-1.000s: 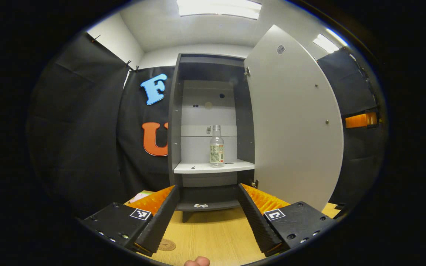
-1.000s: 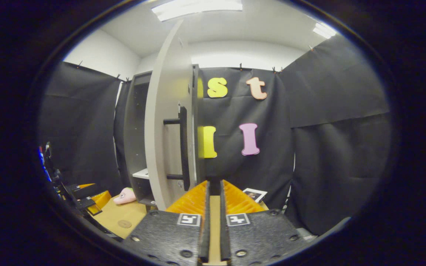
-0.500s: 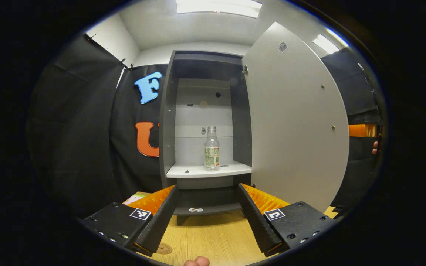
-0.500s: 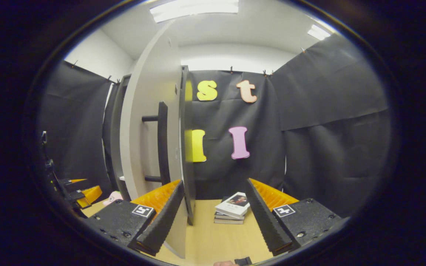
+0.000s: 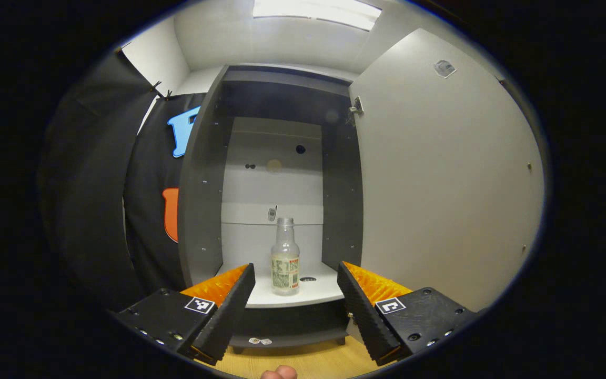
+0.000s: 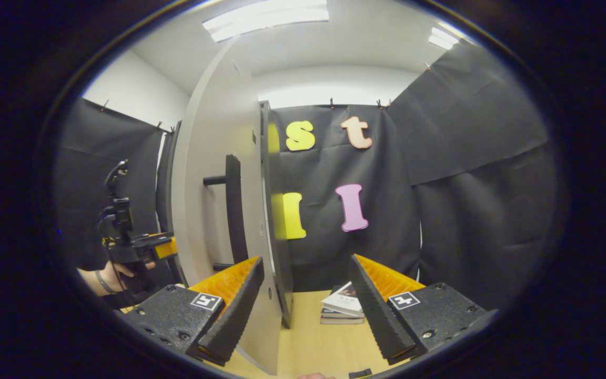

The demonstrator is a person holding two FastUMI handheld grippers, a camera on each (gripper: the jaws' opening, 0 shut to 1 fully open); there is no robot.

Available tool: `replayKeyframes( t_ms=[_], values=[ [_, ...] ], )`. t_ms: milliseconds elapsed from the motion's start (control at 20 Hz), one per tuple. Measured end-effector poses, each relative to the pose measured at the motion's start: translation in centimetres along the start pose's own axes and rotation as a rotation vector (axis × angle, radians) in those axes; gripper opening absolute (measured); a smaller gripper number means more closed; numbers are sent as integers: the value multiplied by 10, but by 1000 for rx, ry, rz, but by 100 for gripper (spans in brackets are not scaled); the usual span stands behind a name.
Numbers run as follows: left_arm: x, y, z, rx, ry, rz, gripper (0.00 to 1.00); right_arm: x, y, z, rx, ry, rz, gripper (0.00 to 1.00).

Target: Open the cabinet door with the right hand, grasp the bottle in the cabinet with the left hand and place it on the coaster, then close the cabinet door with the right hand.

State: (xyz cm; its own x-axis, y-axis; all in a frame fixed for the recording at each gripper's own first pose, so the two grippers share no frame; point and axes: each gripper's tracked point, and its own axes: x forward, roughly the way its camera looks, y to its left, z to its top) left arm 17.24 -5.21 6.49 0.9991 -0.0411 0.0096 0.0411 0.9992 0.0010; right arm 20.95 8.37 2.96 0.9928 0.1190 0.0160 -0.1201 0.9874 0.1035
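In the left gripper view the left gripper (image 5: 296,295) was spread wide, its two fingers standing apart in front of the open cabinet (image 5: 203,200) with nothing between them pressed or held. The bottle (image 5: 285,260) stood upright on the white shelf (image 5: 313,292) inside the cabinet, beyond the fingertips and framed between them, not touched by either. The cabinet door (image 5: 440,200) was swung open to the right of the shelf. A strip of wooden table (image 5: 303,360) showed below the cabinet. In the right gripper view the right gripper (image 6: 305,295) was also wide open and empty, with the edge of the cabinet door (image 6: 213,158) rising between its fingers, nearer the left one, and the dark door handle (image 6: 233,208) showing just beyond. A stack of books (image 6: 342,305) lay on the table (image 6: 313,342) between the fingers, farther off. At the left of that view a hand (image 6: 124,268) held the other gripper up beside the cabinet
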Motion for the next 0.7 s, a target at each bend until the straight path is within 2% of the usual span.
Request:
replayKeyframes(
  t_ms=[200,300,350,500,700],
  values=[
    [64,5,8,-20,-15,-5,95,4,-5,-4,-9,20,-15,100],
    [93,10,7,1,-9,28,95,5,-6,-6,-7,12,-26,97],
    [109,13,5,-3,-3,48,95,6,-5,-8,-3,15,-27,100],
    [144,23,-5,-32,18,93,95,4,-7,-14,-1,43,-33,100],
    [171,32,-27,0,66,117,95,1,-15,-17,-15,50,-62,100]
  ],
)
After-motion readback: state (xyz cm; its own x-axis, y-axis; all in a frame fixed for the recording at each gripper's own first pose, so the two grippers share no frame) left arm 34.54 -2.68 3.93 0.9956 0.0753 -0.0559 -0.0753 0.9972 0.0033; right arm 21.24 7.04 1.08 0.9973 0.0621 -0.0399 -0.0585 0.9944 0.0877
